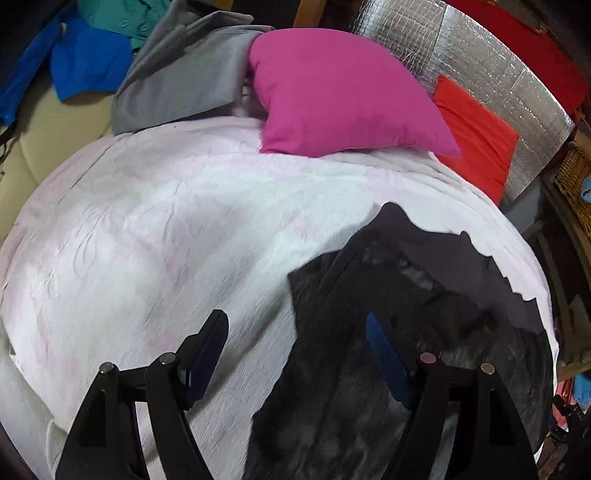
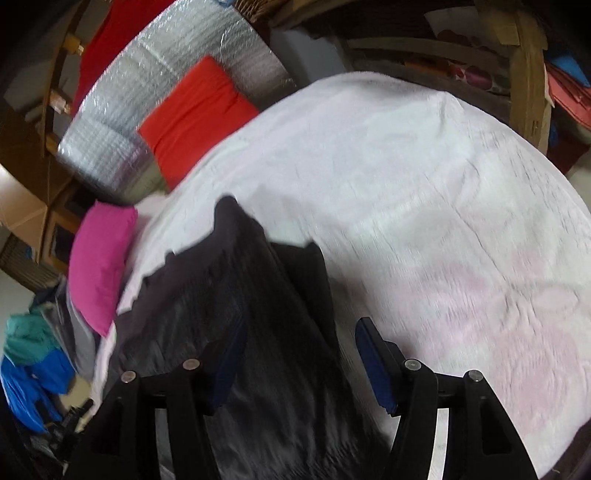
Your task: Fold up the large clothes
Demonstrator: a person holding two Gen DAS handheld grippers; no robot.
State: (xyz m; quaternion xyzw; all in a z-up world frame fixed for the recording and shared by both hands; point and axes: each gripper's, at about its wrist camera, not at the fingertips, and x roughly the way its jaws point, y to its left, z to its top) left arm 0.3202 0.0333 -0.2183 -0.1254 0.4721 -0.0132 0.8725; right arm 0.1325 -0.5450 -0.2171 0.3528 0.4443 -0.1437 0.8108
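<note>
Both tongs are apart and hold nothing. The left tongs stand wide over the bed, their right-hand pad above the edge of the dark garment. The right tongs stand at a moderate gap, with the same garment lying under their left pad and bare white bedspread under the other.

The dark garment lies on the bed just ahead of and below both tongs, bunched and partly doubled over, its far edge ragged against the spread. My reading: a fold is only half made and the cloth has been let go, so the next move calls for picking out two edge points or corners, closing on them, and drawing the cloth flat or over itself.

Counted: one dark garment on the bed; one magenta cushion and one red cushion beyond the tongs; a heap to the far left holding one grey, one blue and one teal piece.
</note>
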